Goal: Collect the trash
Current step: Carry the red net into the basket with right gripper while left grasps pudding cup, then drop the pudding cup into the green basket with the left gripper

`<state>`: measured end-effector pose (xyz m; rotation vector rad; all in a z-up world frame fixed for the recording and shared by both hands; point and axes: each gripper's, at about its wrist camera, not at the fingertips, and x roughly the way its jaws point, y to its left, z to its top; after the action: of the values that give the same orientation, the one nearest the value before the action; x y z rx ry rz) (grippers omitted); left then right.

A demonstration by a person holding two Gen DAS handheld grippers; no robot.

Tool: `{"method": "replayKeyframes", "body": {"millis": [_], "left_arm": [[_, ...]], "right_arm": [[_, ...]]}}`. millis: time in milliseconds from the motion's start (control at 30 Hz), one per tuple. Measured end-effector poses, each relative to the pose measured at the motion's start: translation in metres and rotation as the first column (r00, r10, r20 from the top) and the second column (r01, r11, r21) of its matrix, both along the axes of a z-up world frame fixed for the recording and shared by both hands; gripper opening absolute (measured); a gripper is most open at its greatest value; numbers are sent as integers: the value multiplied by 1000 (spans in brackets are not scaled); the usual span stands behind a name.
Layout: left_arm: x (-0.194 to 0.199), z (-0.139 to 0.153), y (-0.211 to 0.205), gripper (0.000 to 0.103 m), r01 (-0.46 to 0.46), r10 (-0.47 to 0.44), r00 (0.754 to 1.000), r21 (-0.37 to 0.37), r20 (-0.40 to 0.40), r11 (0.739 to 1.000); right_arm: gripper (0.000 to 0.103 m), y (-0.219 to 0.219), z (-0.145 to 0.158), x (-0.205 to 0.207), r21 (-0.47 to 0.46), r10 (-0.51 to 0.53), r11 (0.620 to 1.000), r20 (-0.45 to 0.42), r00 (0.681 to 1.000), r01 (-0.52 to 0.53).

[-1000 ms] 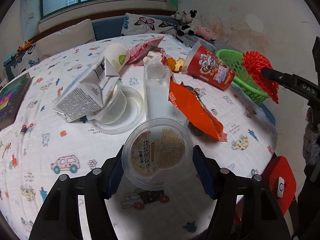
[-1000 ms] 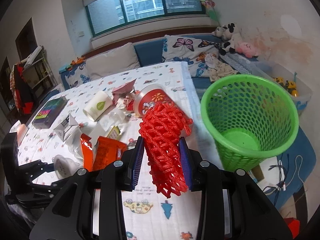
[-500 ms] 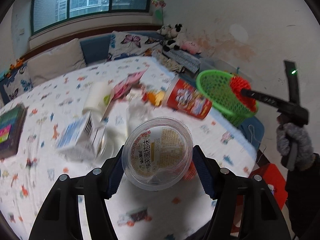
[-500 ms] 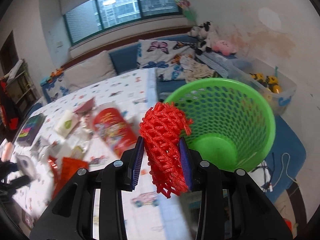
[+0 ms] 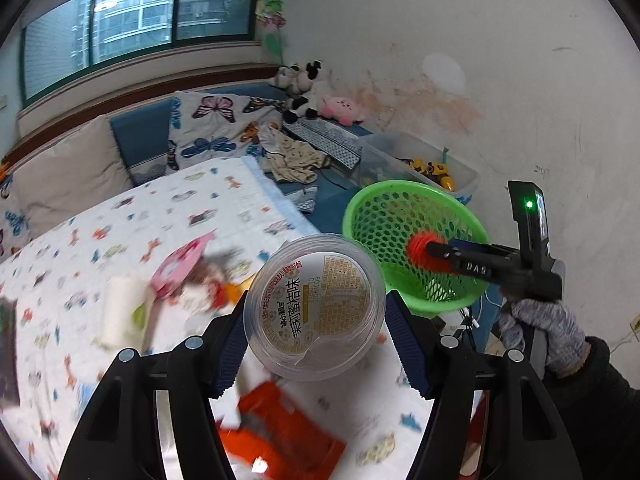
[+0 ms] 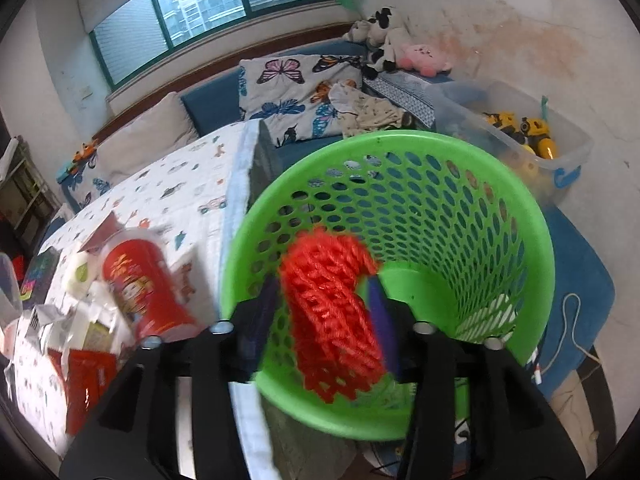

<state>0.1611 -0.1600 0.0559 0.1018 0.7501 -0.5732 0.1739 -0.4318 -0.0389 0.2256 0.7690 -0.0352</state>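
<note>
Clamped crosswise in the left gripper (image 5: 316, 334): a clear round plastic dessert cup with a printed foil lid (image 5: 316, 308), blue pads pressed on opposite sides of its wall, lid facing the lens. Light and thin-walled by the look of it, liable to buckle or squirt out under a hard squeeze; best taken across the widest part just under the rim, where the wall is stiffest. Smooth plastic, so likely slippery.

Beyond and to the right of that gripper, the green perforated plastic wastebasket (image 5: 360, 208), with the right gripper (image 6: 326, 318) already reaching over its rim. Jaws opening there, the red foam fruit-protection net (image 6: 332, 312) between them and hanging inside the wastebasket (image 6: 536, 224) mouth; whether the pads are clear of it on both sides hard to tell through the blur. Soft, springy, nearly weightless mesh, prone to snag on a pad rather than fall cleanly; any pinch through the bunched middle enough to carry it.

Left of the right gripper, on the cartoon-print cloth covering the worktop (image 6: 208, 184): a red cylindrical snack can (image 6: 140, 284) lying on its side, stiff and apt to roll, plus an orange foil wrapper (image 5: 280, 436) below the left gripper, limp and crinkly.
</note>
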Motion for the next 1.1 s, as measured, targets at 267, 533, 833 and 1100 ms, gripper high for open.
{"method": "replayKeyframes", "body": {"millis": [267,533,833,1100], "left_arm": [[42,-7,-63,63,78,-76,996,32,-49,996],[67,-31,-129,63,160,-152,983,70,-104,985],[81,-64,-185,64,222,-197,962,121,-187,967],[82,-74,-197,79,227,-199,953,107,-227,968]], "right_arm": [[70,-13,8,-7,-39,-22,999,30,999,23],[75,-32,16,-35,-11,-72,997,76,994,73],[76,-41,17,-57,22,-91,996,93,992,89],[76,-41,15,-69,27,-106,994,98,990,104]]}}
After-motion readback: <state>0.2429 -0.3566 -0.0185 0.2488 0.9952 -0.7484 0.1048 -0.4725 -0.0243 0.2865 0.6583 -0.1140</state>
